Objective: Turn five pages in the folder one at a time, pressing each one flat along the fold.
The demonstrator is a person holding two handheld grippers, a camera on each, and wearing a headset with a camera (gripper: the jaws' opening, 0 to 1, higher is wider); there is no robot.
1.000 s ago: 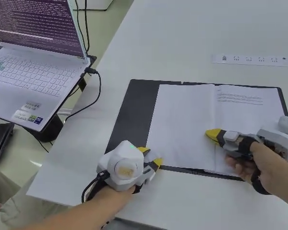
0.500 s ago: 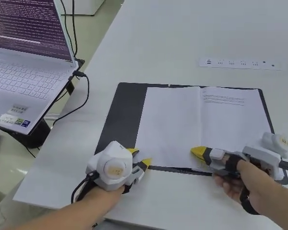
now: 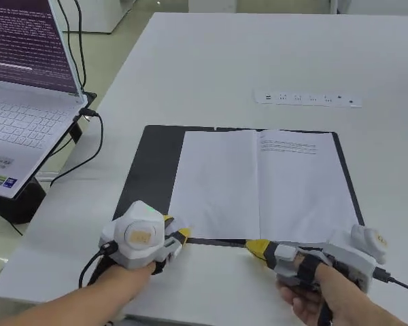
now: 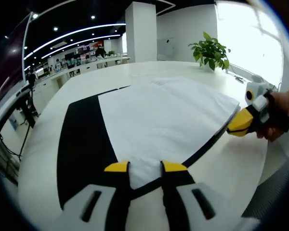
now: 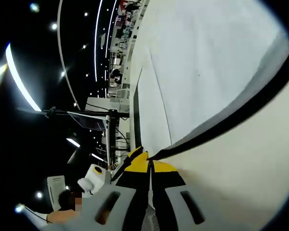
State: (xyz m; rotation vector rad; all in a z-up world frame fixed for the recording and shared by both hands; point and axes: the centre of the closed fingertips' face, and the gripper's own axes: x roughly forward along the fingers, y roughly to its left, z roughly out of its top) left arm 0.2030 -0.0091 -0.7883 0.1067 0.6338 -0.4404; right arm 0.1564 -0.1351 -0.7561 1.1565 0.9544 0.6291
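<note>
White table (image 3: 211, 61) carries the folder (image 3: 156, 163), open flat before you so both hands reach its near edge. Your left gripper (image 3: 175, 229) hovers, jaws parted and empty, by the corner of the left page (image 3: 214, 183). Your right gripper (image 3: 256, 248), jaws closed on nothing, points at the near end of the fold (image 3: 259, 190), likely to press along it.

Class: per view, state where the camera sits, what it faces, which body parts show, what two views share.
Head view: headset, looking down on the open folder; both arms, left gripper, right gripper.
Left gripper view: along open jaws across the folder; right hand at right.
Right gripper view: rolled, along shut jaws at the folder's edge.
Shared: head and left gripper views show the right gripper.
</note>
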